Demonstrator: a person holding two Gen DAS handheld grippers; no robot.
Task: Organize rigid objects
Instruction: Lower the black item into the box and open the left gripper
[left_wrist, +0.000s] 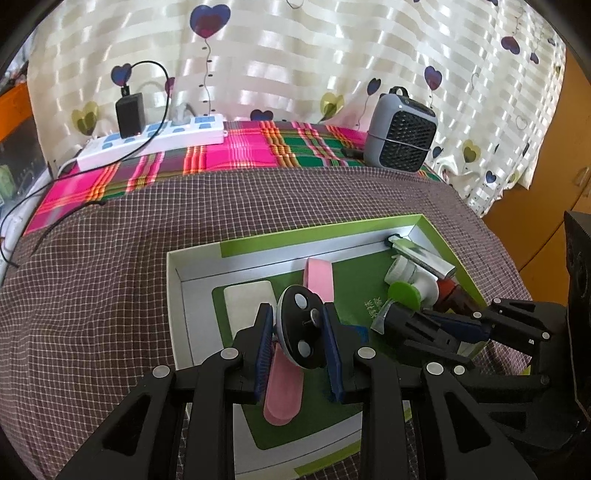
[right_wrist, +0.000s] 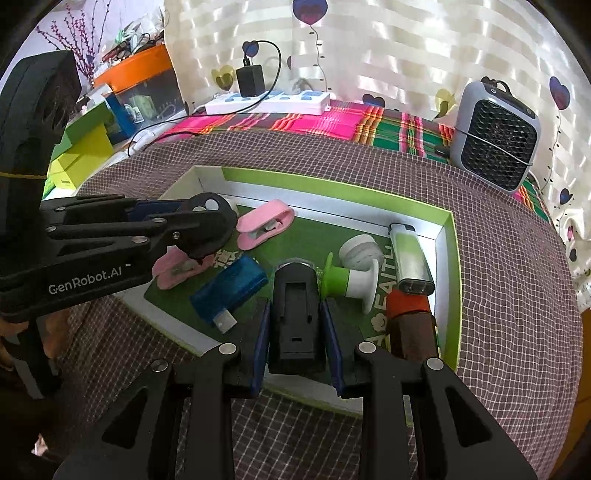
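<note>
A green-and-white box tray (left_wrist: 176, 284) (right_wrist: 450, 258) lies on the checked cloth. My left gripper (left_wrist: 297, 316) (right_wrist: 192, 221) is shut on a black-and-white oval disc (left_wrist: 301, 326) (right_wrist: 207, 225), held over the tray's left half above a pink clip (left_wrist: 284, 387). My right gripper (right_wrist: 295, 308) (left_wrist: 436, 325) is shut on a black rectangular block (right_wrist: 295, 314), held over the tray's near side. In the tray lie a second pink clip (right_wrist: 266, 223), a blue USB device (right_wrist: 231, 288), a green-and-white spool (right_wrist: 351, 282), a lighter (right_wrist: 410, 258) and a brown bottle (right_wrist: 410, 328).
A grey fan heater (left_wrist: 400, 134) (right_wrist: 495, 136) stands at the back right on the plaid cloth. A white power strip (left_wrist: 155, 140) with a black charger and cable sits at the back left. Green boxes (right_wrist: 85, 147) are stacked off the left edge.
</note>
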